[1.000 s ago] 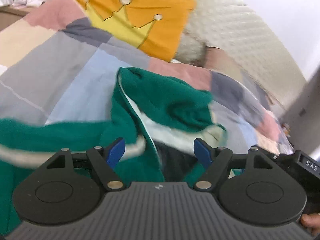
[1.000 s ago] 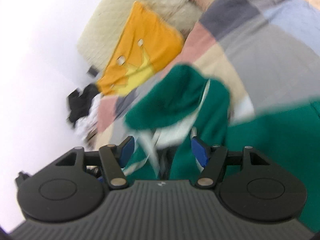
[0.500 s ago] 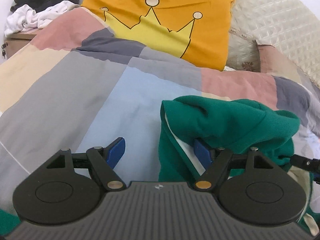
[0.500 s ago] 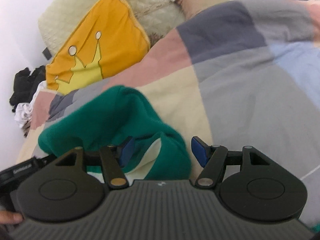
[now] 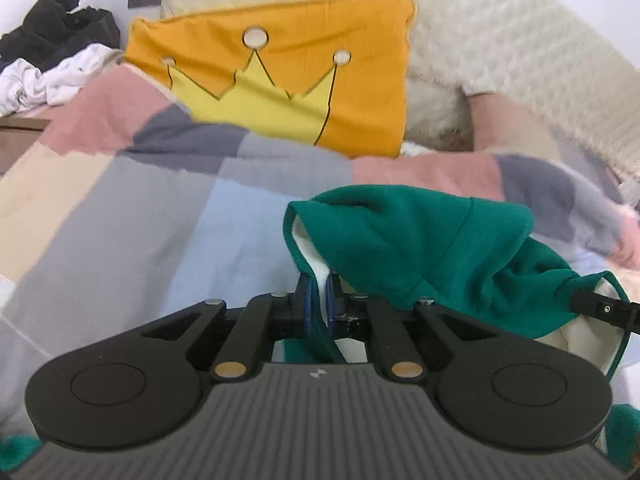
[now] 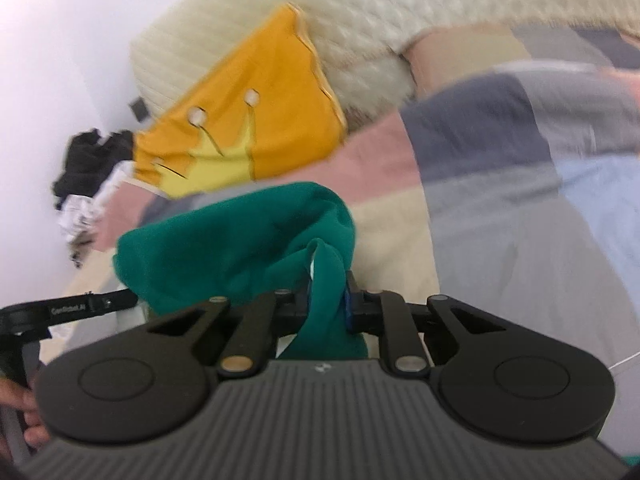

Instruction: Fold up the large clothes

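**Both grippers bite the green top**

Nearest you, the left gripper (image 5: pixel 318 306) has its jaws clamped on a thin edge of the green sweatshirt (image 5: pixel 404 240), right where the pale lining shows. Your right gripper (image 6: pixel 329 300) is closing its jaws, and a thick bunch of the same green cloth already sits squeezed between the blue pads. So you've got it by two points, the hood or collar end bunched up and lifted between your hands, the rest trailing down below both cameras.

Just beyond lies the patchwork bedspread (image 5: pixel 168 216), bare and flat to the left of the garment. Further back, the orange crown pillow (image 5: pixel 288 68) leans on the cream headboard (image 5: pixel 500 32), with a heap of black and white laundry (image 5: pixel 56 64) off in the corner.

This looks like the pick-up-and-spread step. Next, you'll likely want to draw your hands apart to pull the edge taut, then lay the sweatshirt flat on that open stretch of bed, short of the pillow.
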`<state>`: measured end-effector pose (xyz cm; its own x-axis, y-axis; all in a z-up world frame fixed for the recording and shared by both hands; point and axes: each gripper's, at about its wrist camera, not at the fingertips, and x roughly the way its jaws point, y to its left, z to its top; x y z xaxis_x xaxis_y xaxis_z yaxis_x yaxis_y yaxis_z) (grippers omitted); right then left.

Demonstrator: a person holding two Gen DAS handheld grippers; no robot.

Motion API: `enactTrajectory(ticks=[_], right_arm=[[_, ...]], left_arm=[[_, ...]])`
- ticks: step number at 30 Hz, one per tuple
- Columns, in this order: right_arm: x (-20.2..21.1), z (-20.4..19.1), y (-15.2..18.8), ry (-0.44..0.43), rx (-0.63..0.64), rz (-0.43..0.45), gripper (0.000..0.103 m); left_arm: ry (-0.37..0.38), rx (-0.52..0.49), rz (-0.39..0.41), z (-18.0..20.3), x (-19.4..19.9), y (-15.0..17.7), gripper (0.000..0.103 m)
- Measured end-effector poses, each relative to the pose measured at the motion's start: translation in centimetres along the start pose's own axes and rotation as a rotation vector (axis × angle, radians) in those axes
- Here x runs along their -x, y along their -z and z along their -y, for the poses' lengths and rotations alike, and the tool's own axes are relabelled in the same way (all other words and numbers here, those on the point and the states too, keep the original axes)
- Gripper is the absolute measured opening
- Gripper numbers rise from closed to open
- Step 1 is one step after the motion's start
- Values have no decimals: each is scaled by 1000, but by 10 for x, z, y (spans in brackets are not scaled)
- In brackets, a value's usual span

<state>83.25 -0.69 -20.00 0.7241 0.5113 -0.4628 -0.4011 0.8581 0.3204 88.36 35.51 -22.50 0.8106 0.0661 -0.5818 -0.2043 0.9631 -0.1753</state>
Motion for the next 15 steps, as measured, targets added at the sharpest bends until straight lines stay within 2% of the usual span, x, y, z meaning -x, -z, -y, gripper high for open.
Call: enactTrajectory(ticks=[3, 7, 10, 15], right_arm=[[30, -8, -3, -39, 14, 35, 16], [75, -15, 6, -78, 38, 79, 16], [114, -22, 25, -110, 60, 111, 16], [176, -30, 66, -137, 56, 141, 16]], left_arm=[[29, 9, 36, -7, 40, -5, 8], [33, 38, 100, -18, 102, 10, 8], [43, 53, 119, -25, 147, 29, 8], [92, 146, 131, -39, 219, 72, 8]])
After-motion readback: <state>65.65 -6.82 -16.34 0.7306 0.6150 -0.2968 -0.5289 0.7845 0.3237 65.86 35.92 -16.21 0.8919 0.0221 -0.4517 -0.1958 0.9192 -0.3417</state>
